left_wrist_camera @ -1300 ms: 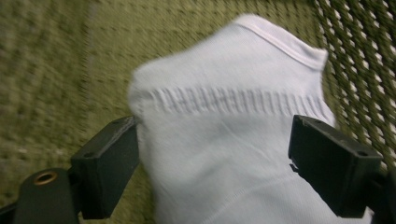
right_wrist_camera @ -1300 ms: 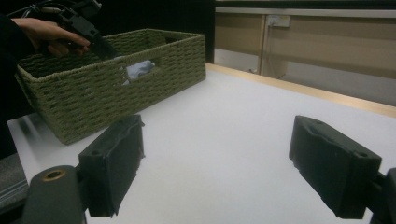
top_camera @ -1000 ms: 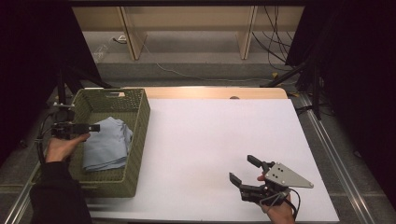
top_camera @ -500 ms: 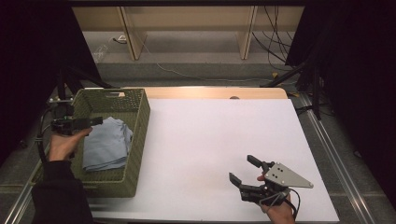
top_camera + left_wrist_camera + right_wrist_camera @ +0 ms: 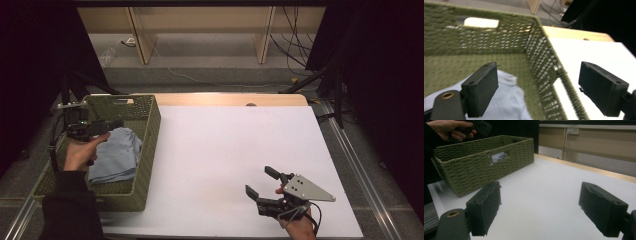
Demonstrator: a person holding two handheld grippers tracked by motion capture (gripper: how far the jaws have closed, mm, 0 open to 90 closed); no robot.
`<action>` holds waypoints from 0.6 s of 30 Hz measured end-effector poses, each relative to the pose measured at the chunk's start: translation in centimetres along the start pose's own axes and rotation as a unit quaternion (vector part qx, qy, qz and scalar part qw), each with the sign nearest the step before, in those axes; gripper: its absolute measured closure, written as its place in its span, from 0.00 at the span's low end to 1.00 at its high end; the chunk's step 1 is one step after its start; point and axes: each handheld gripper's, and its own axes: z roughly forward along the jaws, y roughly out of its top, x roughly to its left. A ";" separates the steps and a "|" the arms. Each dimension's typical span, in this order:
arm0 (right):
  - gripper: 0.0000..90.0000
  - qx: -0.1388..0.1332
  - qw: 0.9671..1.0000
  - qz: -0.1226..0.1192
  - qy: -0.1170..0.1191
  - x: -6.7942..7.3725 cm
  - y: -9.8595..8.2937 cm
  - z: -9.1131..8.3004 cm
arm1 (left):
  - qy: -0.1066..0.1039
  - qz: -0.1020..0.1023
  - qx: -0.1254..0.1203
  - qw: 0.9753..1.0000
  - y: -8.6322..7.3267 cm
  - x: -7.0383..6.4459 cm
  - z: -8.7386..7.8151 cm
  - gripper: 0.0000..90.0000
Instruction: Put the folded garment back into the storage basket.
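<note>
basket [image 5: 534,47] weave blurred | cloth [image 5: 506,100] cut by frame bottom | left hand-held gripper [image 5: 107,124] jaws indistinct from above

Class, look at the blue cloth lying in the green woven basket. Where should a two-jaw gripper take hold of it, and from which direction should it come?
Probably from above, since the basket walls block every side. Pinch the raised, rumpled fold at the far end of the cloth, where a ridge stands up for the jaws to close across. The left gripper hangs open over that end.
</note>
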 end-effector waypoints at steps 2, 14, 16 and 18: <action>0.21 0.000 1.000 0.000 0.000 0.0 0.0 0.0 | -0.014 0.000 -0.010 1.000 0.0 -0.5 0.1 0.17; 0.21 0.000 1.000 0.000 0.000 0.0 0.0 0.0 | -0.058 0.027 -0.050 0.997 -0.4 -3.5 0.4 0.17; 0.21 0.000 1.000 0.000 0.000 0.0 0.0 0.0 | -0.066 0.027 -0.058 0.996 -0.5 -3.9 0.3 0.17; 0.21 0.001 1.000 0.001 0.000 0.0 0.0 0.0 | -0.075 0.027 -0.067 0.995 -0.6 -4.4 0.1 0.17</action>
